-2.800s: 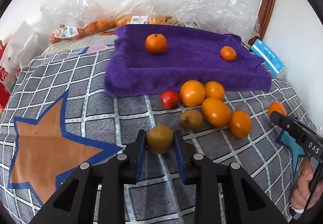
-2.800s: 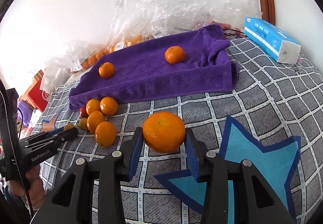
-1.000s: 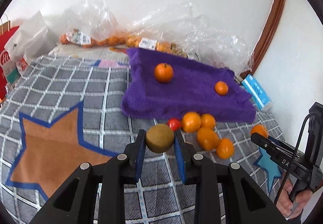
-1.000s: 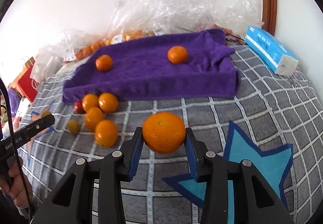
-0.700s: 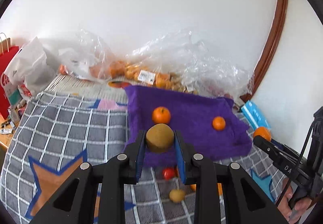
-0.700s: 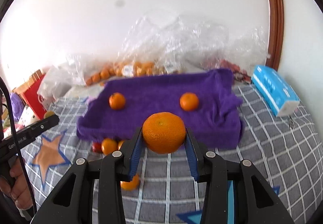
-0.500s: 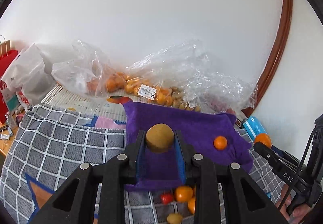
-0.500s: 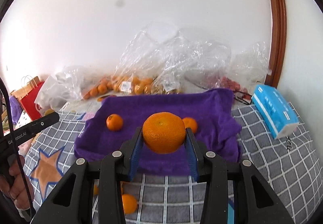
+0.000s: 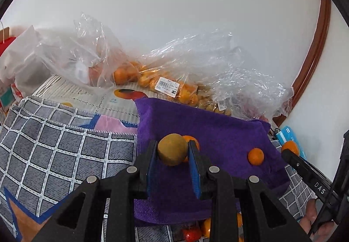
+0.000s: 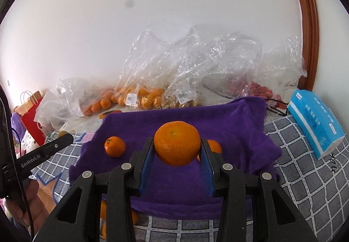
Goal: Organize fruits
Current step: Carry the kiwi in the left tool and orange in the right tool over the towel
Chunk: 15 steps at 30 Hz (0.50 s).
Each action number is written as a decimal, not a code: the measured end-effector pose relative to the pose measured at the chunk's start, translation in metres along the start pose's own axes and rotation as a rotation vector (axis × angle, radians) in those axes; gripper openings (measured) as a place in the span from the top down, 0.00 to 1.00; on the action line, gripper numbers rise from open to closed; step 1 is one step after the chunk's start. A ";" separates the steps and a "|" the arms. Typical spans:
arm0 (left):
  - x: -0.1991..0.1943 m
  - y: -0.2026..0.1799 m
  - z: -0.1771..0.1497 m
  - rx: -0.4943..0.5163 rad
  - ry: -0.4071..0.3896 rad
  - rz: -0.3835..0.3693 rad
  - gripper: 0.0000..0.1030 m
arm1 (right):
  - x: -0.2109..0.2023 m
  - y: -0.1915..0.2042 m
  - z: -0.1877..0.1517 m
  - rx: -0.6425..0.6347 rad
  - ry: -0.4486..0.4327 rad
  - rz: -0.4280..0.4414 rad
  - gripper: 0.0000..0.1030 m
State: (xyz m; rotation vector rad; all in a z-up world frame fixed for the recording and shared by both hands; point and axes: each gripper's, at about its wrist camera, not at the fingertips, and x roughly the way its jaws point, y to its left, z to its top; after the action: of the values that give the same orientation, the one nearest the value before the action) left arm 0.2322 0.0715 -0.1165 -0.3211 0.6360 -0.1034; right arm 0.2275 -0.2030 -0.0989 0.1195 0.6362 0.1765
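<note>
Left wrist: kiwi (image 9: 171, 149) half-hides tangerine (image 9: 193, 141).

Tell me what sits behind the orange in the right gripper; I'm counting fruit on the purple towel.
Directly behind the held orange a smaller orange peeks out on the purple towel, mostly covered. Another small orange lies in the open to the left. Anything else behind it is hidden.
</note>
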 end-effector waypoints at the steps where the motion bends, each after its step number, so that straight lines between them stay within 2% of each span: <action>1: 0.002 0.000 0.000 0.000 0.001 0.004 0.75 | 0.002 -0.003 0.000 0.008 0.004 -0.006 0.61; 8: 0.011 -0.003 -0.005 0.018 0.016 -0.003 0.75 | 0.005 -0.020 0.002 0.046 -0.002 -0.034 0.61; 12: 0.019 -0.009 -0.010 0.043 0.042 -0.005 0.75 | 0.017 -0.028 -0.001 0.088 0.045 0.024 0.61; 15: 0.024 -0.012 -0.013 0.052 0.064 -0.015 0.75 | 0.023 -0.027 -0.005 0.085 0.066 0.007 0.61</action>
State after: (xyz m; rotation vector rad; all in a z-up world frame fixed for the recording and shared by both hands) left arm 0.2436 0.0523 -0.1364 -0.2733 0.6930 -0.1443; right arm 0.2462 -0.2246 -0.1207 0.1984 0.7095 0.1604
